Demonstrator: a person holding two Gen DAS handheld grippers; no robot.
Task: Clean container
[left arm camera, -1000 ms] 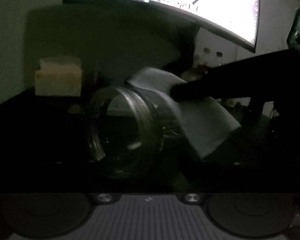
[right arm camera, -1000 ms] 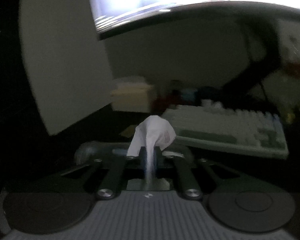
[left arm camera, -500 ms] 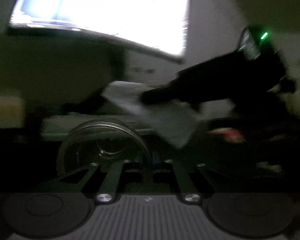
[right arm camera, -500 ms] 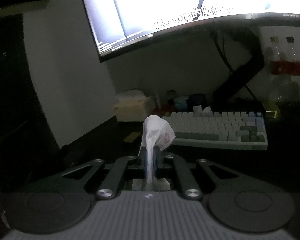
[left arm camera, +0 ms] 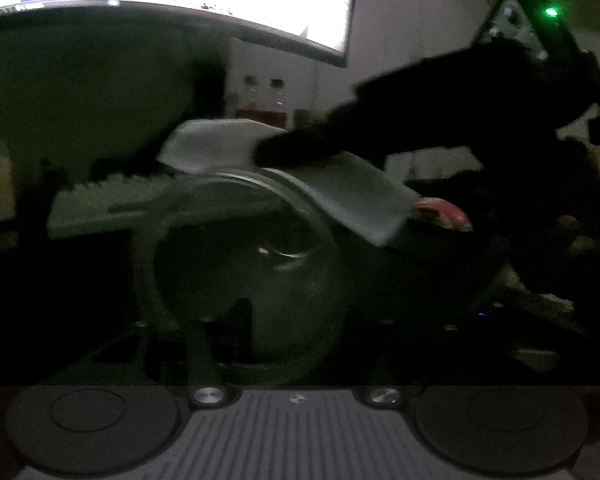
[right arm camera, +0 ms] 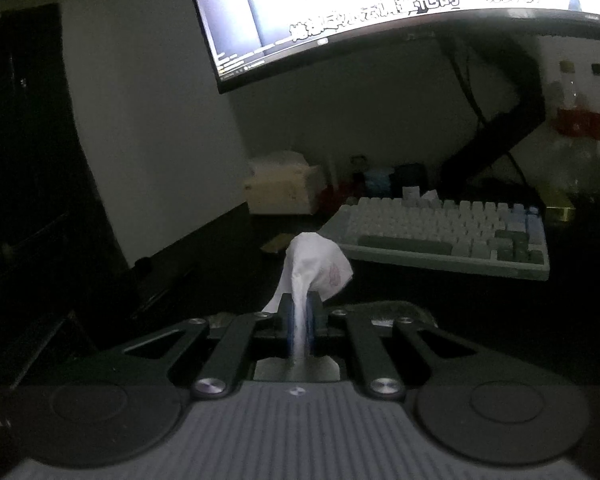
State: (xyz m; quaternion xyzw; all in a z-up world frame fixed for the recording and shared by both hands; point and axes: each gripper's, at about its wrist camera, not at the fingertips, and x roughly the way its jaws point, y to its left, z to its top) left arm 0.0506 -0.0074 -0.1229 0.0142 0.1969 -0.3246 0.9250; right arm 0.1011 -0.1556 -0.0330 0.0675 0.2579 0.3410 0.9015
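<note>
In the dim left wrist view a clear glass jar (left arm camera: 244,272) lies on its side between my left gripper's jaws, its open mouth facing the camera. My left gripper (left arm camera: 260,320) is shut on the jar. The right gripper (left arm camera: 284,152) comes in from the right as a dark shape and holds a white tissue (left arm camera: 340,192) over the jar's upper rim. In the right wrist view my right gripper (right arm camera: 300,312) is shut on the white tissue (right arm camera: 316,268), which bunches out above the fingertips. The jar is not in that view.
A lit curved monitor (right arm camera: 380,8) hangs over a dark desk. A pale keyboard (right arm camera: 444,236) lies at the back, with a tissue box (right arm camera: 284,192) to its left and two bottles (right arm camera: 584,100) on the right. A red-and-white object (left arm camera: 440,212) lies right of the jar.
The left gripper has swung and the jar has grown larger in its view. The right gripper with the tissue has dropped onto the jar's upper rim.
</note>
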